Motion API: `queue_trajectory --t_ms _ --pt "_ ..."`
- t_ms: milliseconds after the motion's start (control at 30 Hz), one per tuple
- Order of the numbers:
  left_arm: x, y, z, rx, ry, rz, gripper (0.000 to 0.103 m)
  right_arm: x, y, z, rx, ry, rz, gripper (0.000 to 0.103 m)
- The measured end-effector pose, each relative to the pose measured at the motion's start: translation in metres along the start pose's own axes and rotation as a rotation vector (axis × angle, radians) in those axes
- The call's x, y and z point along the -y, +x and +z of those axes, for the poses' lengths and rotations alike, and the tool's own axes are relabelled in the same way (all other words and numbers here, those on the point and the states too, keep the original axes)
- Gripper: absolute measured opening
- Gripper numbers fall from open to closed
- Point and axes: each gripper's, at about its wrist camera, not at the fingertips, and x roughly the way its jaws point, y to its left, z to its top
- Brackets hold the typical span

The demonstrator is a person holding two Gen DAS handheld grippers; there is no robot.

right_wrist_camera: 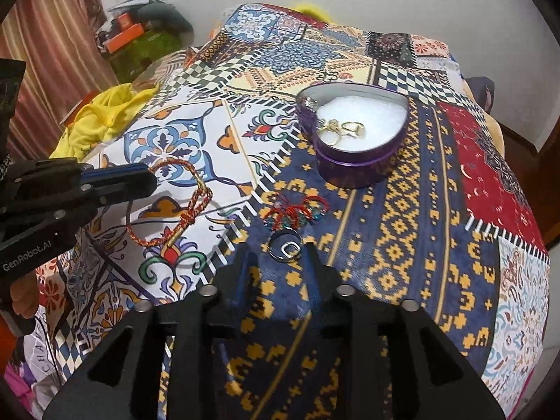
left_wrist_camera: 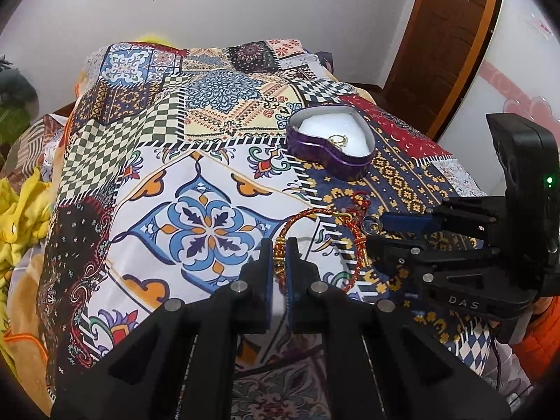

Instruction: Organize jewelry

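Two grippers share our work: the left gripper (left_wrist_camera: 279,245) clenches the red-and-gold braided cord bracelet (right_wrist_camera: 168,206), lifted left of the purple heart-shaped tin (right_wrist_camera: 353,171); the right gripper (right_wrist_camera: 280,255), released, straddles the silver metal ring (right_wrist_camera: 285,249) just ahead, nearer the tin.

The heart-shaped purple tin (right_wrist_camera: 353,140) stands open on the patterned cloth, lined with white padding; several gold rings (right_wrist_camera: 341,129) lie inside, near its front wall; a red and gold braided bracelet (right_wrist_camera: 175,206) is partly lifted from the cloth; a silver ring (right_wrist_camera: 285,246) lies flat; just behind it rest red wire earrings (right_wrist_camera: 297,211).
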Motion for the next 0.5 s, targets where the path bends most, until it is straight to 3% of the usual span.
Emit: queue_trajectory --t_ms 200,300,500 --pt "-0.003 0.002 -0.003 0.001 -0.013 -0.003 0.005 -0.004 0.004 0.003 0.012 -0.029 -0.032 0.029" --pt "-0.003 0.0 -0.003 0.004 -0.015 -0.003 0.005 -0.003 0.002 0.002 0.019 -0.028 -0.042 0.02" --pt "0.0 -0.005 -0.002 0.015 -0.008 0.001 0.005 0.002 -0.014 -0.001 0.069 -0.011 -0.061 0.02"
